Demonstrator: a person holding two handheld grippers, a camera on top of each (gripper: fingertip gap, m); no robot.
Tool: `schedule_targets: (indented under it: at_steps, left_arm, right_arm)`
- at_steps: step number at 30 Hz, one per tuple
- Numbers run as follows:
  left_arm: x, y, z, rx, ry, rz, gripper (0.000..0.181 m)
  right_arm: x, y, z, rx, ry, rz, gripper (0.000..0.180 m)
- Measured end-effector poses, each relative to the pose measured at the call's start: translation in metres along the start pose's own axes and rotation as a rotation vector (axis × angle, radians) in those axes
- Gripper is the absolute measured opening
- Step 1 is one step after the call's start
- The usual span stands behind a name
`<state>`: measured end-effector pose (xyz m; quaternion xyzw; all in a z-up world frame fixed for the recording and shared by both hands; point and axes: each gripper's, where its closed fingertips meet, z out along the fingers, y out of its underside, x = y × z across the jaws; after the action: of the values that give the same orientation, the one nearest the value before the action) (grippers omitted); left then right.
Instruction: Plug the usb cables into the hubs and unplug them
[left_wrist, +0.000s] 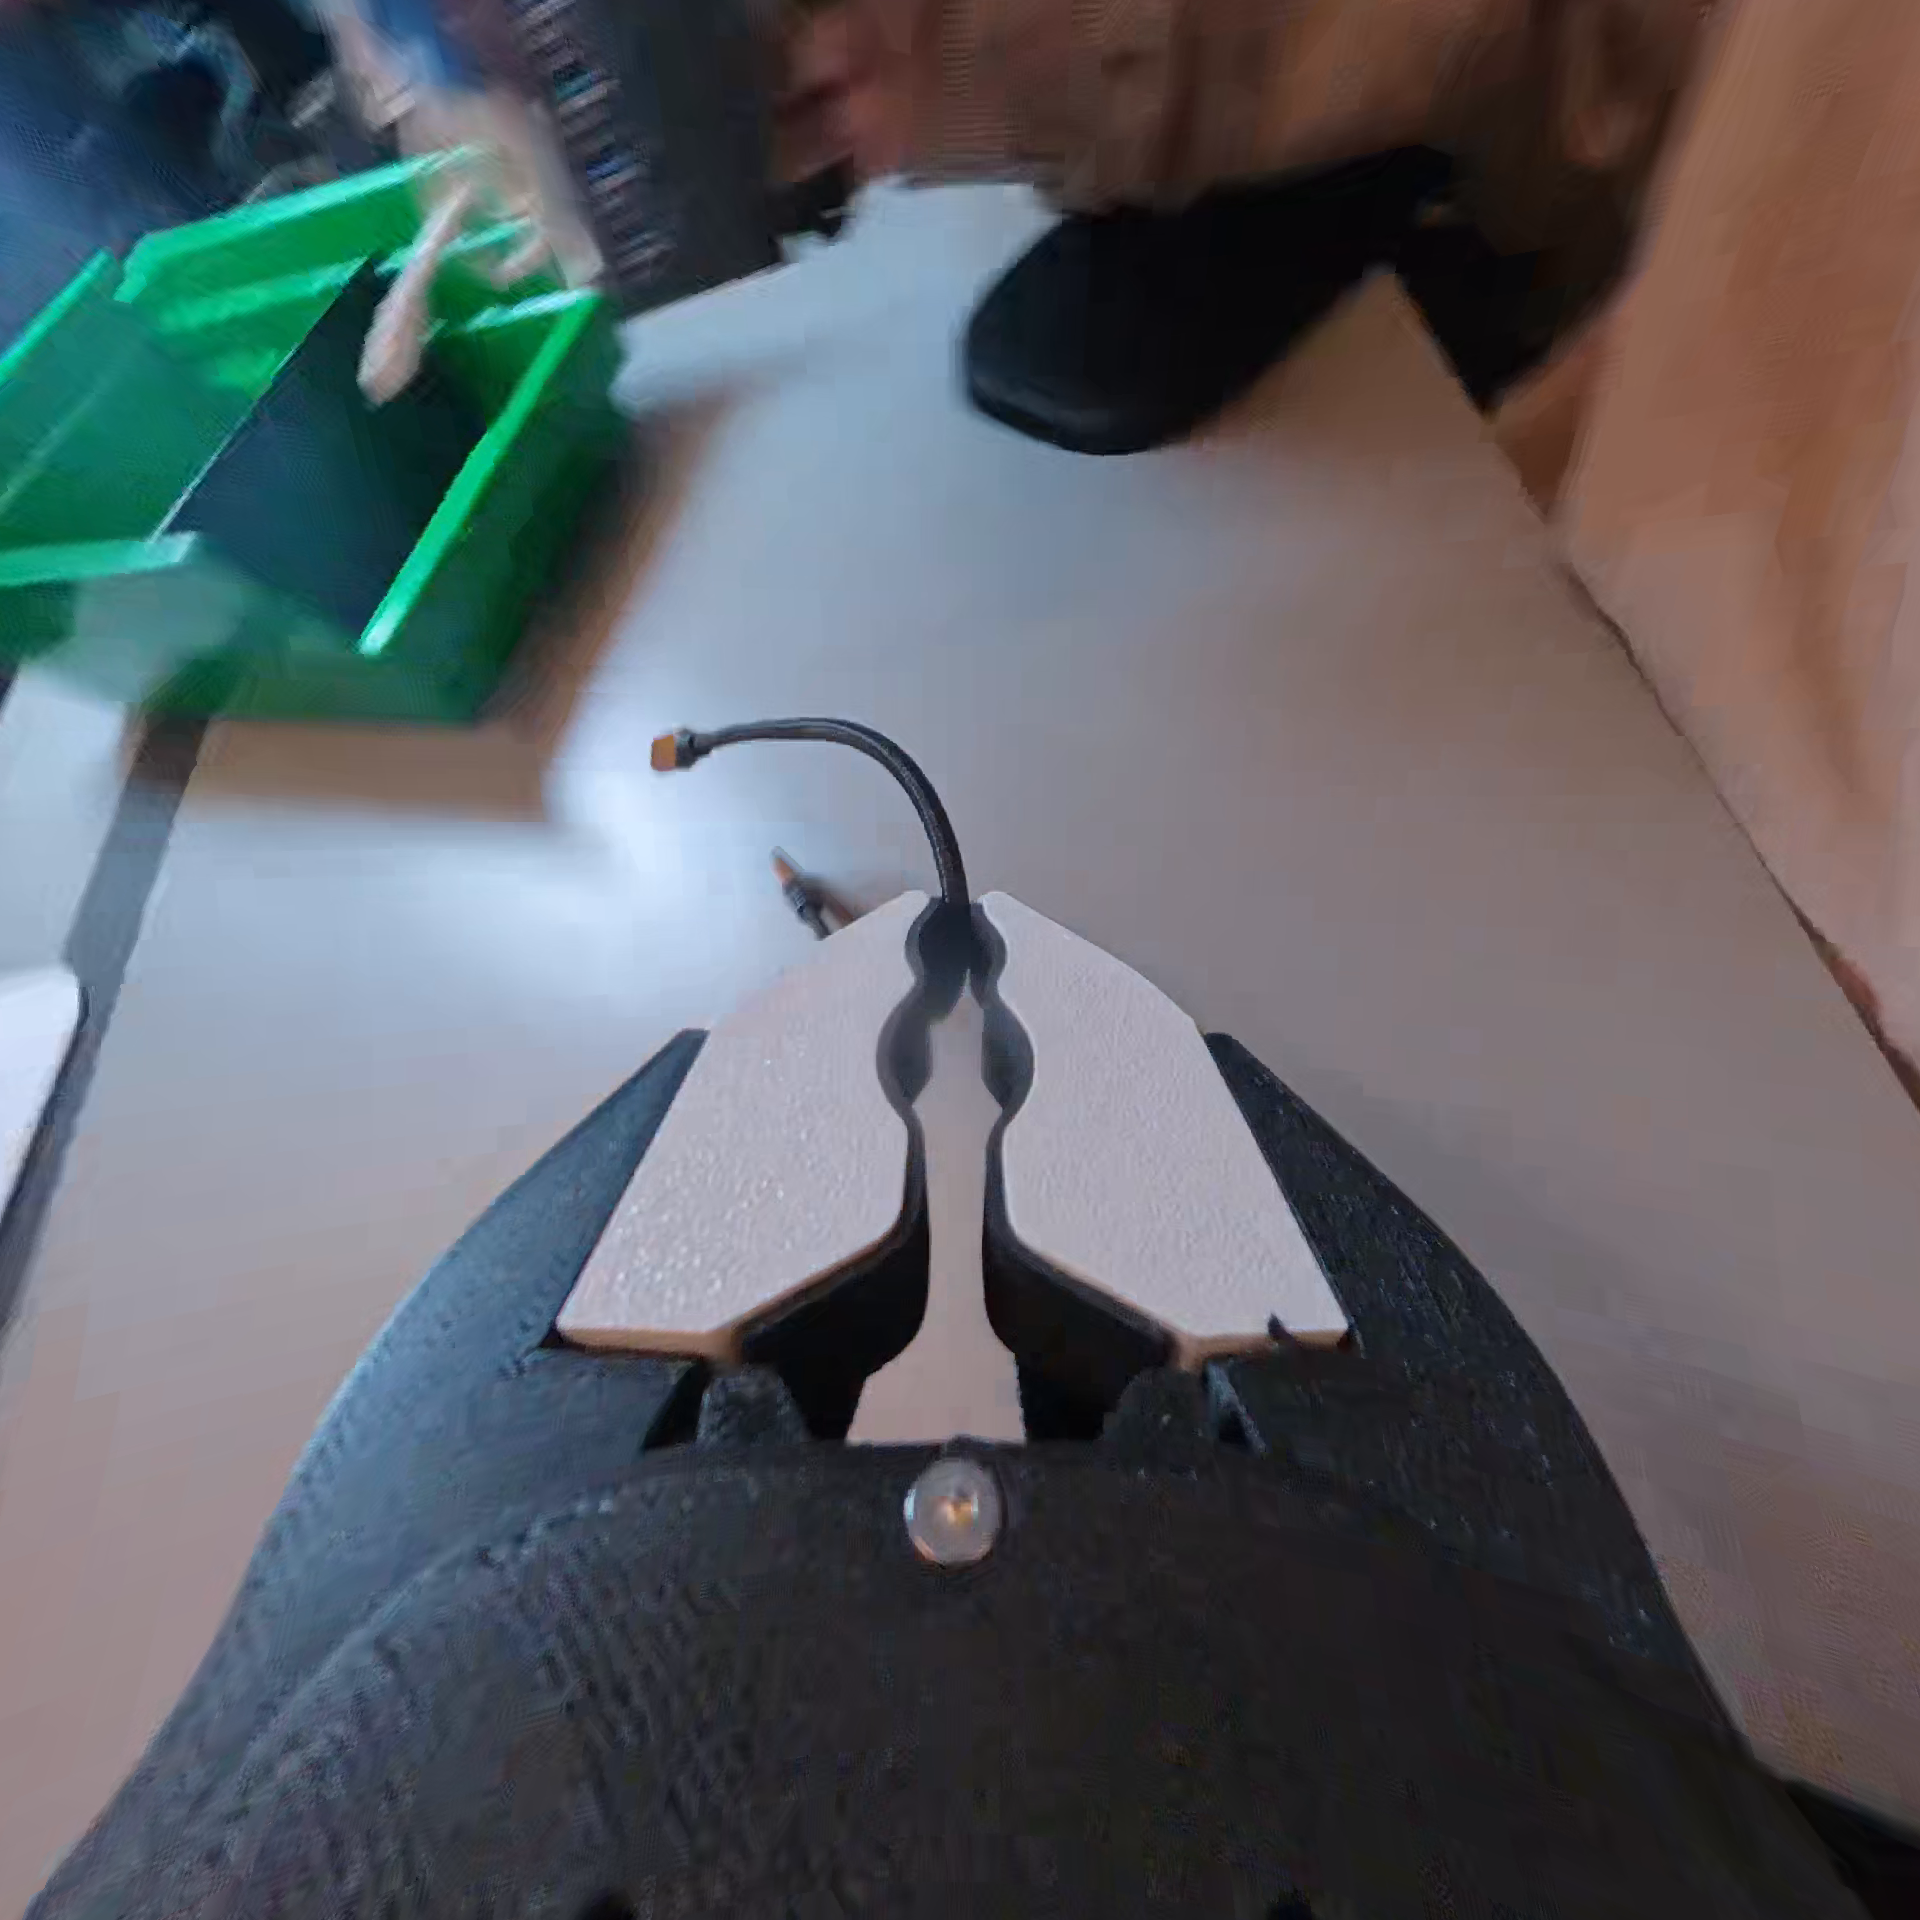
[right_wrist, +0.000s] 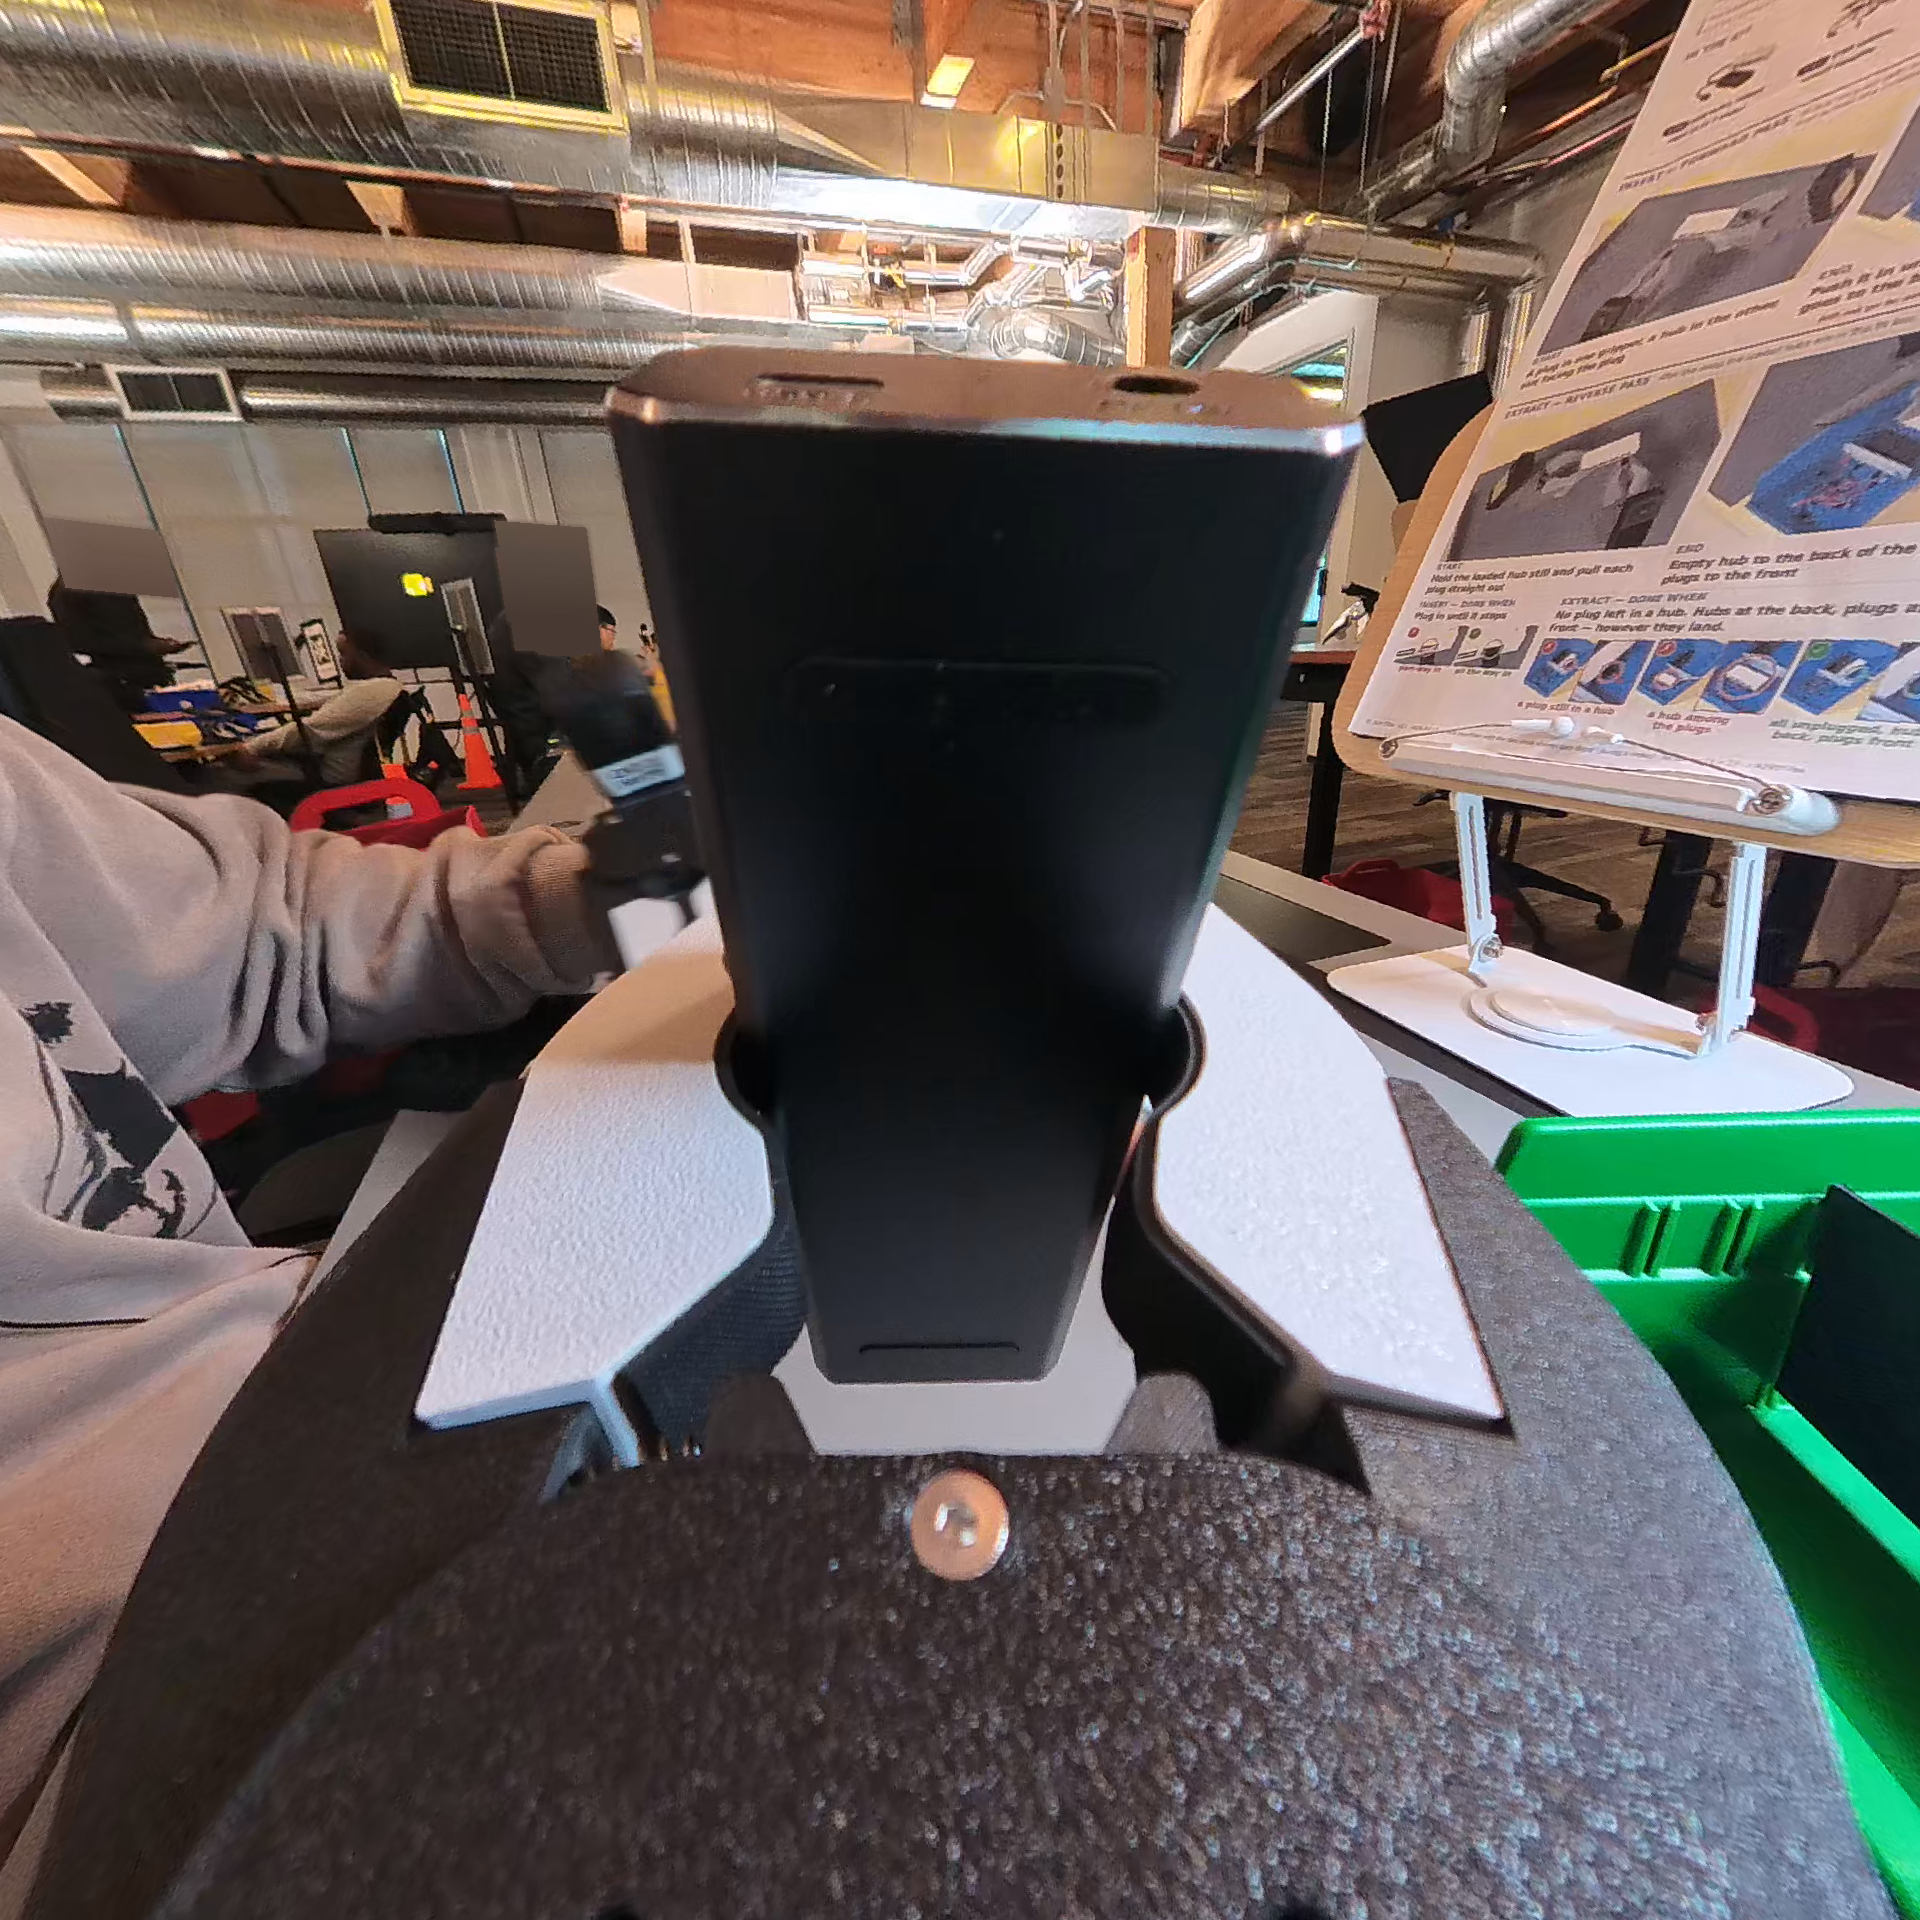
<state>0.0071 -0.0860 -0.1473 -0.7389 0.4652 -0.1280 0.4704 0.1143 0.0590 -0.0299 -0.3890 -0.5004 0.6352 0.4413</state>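
Pinching a thin black usb cable (left_wrist: 914, 790) right at its tips, the left hand-held gripper (left_wrist: 951, 935) is clenched on the cord, and the free length arcs up and over to the left, ending in a small orange-brown plug (left_wrist: 666, 749) that hangs above the pale tabletop (left_wrist: 1195, 675); a second plug end (left_wrist: 798, 883) lies on the surface just beside the fingers; a green bin (left_wrist: 312, 499) sits further off to the left, blurred. The right hand-held gripper (right_wrist: 961, 1049) is clamped on a black hub (right_wrist: 966, 779), held upright with its ported end (right_wrist: 977, 400) pointing away from the camera; an instruction sheet on a white stand (right_wrist: 1683, 499) stands to the right, and a grey sleeve (right_wrist: 260, 904) shows at the left.

Judging from this, the risk lies in the grip on the cord rather than the plug body; the plug is free to swing and droop, so it may meet the port crooked and jam or skid off the hub's face; pushing would likely buckle the cable instead of seating it; the hub, gripped low on its body, could also pivot under a sideways push.
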Motion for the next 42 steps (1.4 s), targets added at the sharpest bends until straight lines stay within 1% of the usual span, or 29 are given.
schedule_targets:
  at_steps: [1,2,4,5,7,9,10,13,16,17,20,22,25,27,28,30,33,35,39,42]
  left_arm:
    - [0.018,-0.004,0.001,-0.009,0.049,0.1,0.004]
    - [0.032,-0.004,0.002,-0.034,0.1,0.144,0.004]
    - [0.05,0.004,0.001,-0.077,0.182,0.136,0.006]
    - [0.056,0.009,-0.001,-0.087,0.212,0.103,0.011]
    - [0.058,0.02,-0.005,-0.116,0.24,-0.003,0.028]
    - [0.058,0.021,-0.011,-0.093,0.277,-0.147,0.044]
    - [0.054,0.02,-0.014,-0.077,0.287,-0.213,0.044]
    - [0.03,0.011,-0.013,-0.035,0.21,-0.331,0.036]
    - [0.01,0.01,0.014,-0.098,0.093,-0.339,0.033]
    - [0.009,0.01,0.027,-0.131,0.083,-0.33,0.034]
    - [0.016,0.013,0.067,-0.244,0.119,-0.274,0.035]
    - [0.018,0.016,0.087,-0.307,0.152,-0.238,0.032]
    - [0.023,0.022,0.102,-0.397,0.221,-0.232,0.02]
    - [0.024,0.027,0.105,-0.427,0.237,-0.181,0.012]
    - [0.027,0.026,0.105,-0.416,0.257,-0.163,0.008]
    - [0.027,0.025,0.106,-0.378,0.246,-0.134,0.008]
    - [0.03,0.005,0.099,-0.19,0.263,-0.137,0.008]
    - [0.027,-0.004,0.09,-0.107,0.252,-0.136,0.008]
    - [0.018,-0.018,0.077,-0.006,0.211,-0.149,0.008]
    - [0.012,-0.026,0.073,0.031,0.177,-0.167,0.008]
  right_arm:
    - [0.001,0.0,-0.001,0.002,0.001,0.002,0.072]
    - [0.001,0.0,-0.001,0.002,0.002,0.004,0.072]
    - [0.001,0.0,-0.001,0.0,0.001,0.004,0.072]
    - [0.001,0.0,0.0,-0.001,0.0,0.003,0.072]
    - [0.0,0.001,0.001,-0.006,-0.003,-0.001,0.072]
    - [-0.002,0.001,0.001,-0.007,-0.006,-0.002,0.072]
    - [-0.002,0.001,0.002,-0.008,-0.008,-0.002,0.072]
    - [-0.002,0.002,0.003,-0.011,-0.009,0.002,0.072]
    - [-0.002,0.004,0.004,-0.014,-0.011,0.007,0.072]
    - [-0.002,0.004,0.004,-0.015,-0.012,0.007,0.072]
    - [-0.003,0.005,0.004,-0.013,-0.021,0.009,0.072]
    - [-0.003,0.006,0.003,-0.016,-0.027,0.009,0.072]
    - [-0.005,0.007,0.003,-0.021,-0.046,0.009,0.072]
    - [-0.005,0.008,0.002,-0.023,-0.051,0.009,0.072]
    - [-0.005,0.008,0.003,-0.023,-0.051,0.011,0.072]
    - [-0.005,0.009,0.003,-0.022,-0.053,0.018,0.072]
    - [-0.004,0.01,0.003,-0.02,-0.053,0.028,0.072]
    - [-0.004,0.011,0.003,-0.019,-0.059,0.034,0.072]
    - [-0.011,0.01,0.003,0.006,-0.113,0.062,0.072]
    - [-0.018,0.01,0.005,0.02,-0.166,0.093,0.072]
